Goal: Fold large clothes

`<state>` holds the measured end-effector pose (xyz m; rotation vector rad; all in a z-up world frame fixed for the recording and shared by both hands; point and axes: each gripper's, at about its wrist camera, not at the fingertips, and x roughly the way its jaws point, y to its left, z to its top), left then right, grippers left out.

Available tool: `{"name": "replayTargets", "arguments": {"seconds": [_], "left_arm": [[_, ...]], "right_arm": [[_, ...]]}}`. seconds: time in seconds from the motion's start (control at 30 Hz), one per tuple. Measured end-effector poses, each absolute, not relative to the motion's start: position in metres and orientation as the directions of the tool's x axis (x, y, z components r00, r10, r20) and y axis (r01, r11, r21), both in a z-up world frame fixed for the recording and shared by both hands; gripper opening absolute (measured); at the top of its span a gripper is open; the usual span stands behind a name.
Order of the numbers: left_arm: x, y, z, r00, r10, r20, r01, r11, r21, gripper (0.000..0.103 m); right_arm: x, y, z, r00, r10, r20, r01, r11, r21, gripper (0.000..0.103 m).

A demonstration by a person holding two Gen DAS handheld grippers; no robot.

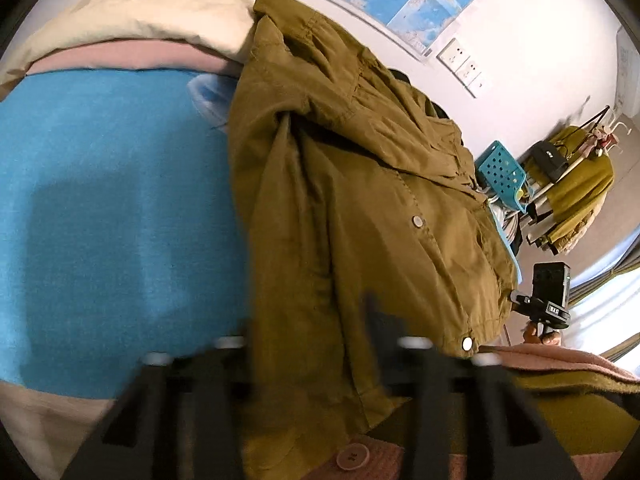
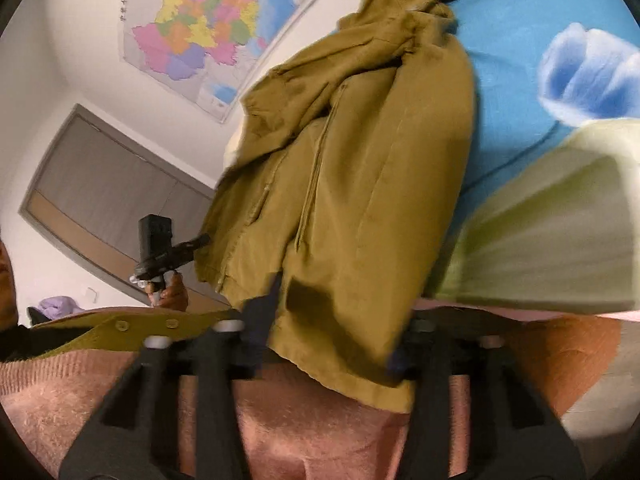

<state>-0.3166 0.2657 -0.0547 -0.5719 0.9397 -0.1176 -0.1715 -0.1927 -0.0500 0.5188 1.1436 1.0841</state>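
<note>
One olive jacket (image 1: 360, 208) at 12 o'clock, two snap buttons (image 1: 418, 221) at 3 o'clock, one teal perforated basket (image 1: 502, 170), two wall maps (image 2: 196, 28), one cream pillow (image 1: 160, 20) at 11 o'clock

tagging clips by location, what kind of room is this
Most likely a bedroom in a home. An olive jacket lies on a bed with a blue sheet and a cream pillow; a clothes rack stands by the wall, and a wall map hangs above.

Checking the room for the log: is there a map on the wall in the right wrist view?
Yes, a colourful map hangs on the white wall behind the olive jacket.
</note>
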Motion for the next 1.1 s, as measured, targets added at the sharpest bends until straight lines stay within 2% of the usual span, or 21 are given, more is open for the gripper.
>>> {"name": "replayTargets", "arguments": {"seconds": [0.03,0.2,0.4,0.63,0.87,1.1], "left_arm": [[-0.317,0.268,-0.055,0.594,-0.332,-0.733,-0.163,0.842,-0.513,0.010],[-0.325,0.285,-0.030,0.669,-0.374,-0.642,-0.148,0.779,-0.609,0.009],[-0.318,0.292,0.001,0.710,-0.381,-0.593,-0.111,0.770,-0.628,0.009],[-0.299,0.316,0.027,0.751,-0.388,-0.535,-0.117,0.719,-0.685,0.010],[-0.257,0.331,0.058,0.737,-0.378,-0.560,-0.136,0.729,-0.671,0.012],[-0.210,0.345,0.081,0.725,-0.352,-0.593,-0.161,0.750,-0.642,0.013]], "right_arm": [[-0.173,-0.193,-0.041,0.038,0.897,-0.440,-0.434,0.411,0.802,0.012],[-0.167,-0.203,0.015,0.174,0.929,-0.328,-0.498,0.370,0.784,0.007],[-0.148,-0.197,0.050,0.226,0.933,-0.281,-0.554,0.361,0.750,0.006],[-0.107,-0.204,0.069,0.310,0.928,-0.207,-0.528,0.349,0.774,0.005],[-0.053,-0.188,0.082,0.328,0.926,-0.188,-0.501,0.339,0.796,0.005],[-0.005,-0.180,0.084,0.350,0.914,-0.207,-0.467,0.361,0.807,0.005]]}}
